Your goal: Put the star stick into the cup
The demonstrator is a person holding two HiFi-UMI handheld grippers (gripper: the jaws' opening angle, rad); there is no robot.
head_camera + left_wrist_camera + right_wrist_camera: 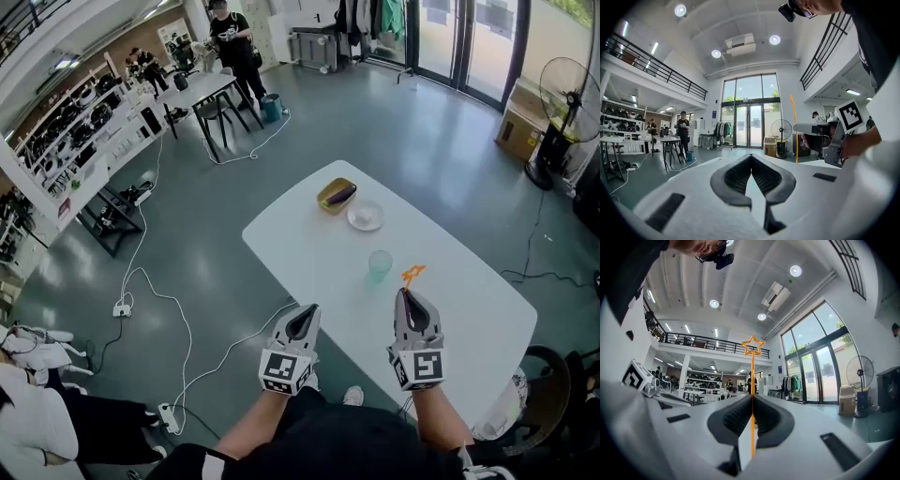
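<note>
Cup (pixel 380 265): upright on the table (pixel 309 246), just ahead of the right jaws, and we see nothing in it. Tray (pixel 334 197) farther ahead holds something dark purple.

Right gripper (pixel 752 401) — jaws clenched on the star stick (pixel 752 376), star beyond the tips and outside the cup.

Left gripper (pixel 751 161) — jaws pressed together, empty, held beside the right one, forearms stretched forward.

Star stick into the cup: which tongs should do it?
Right. The right tongs grip the star stick, near the cup; the left tongs are shut, empty and farther off.
</note>
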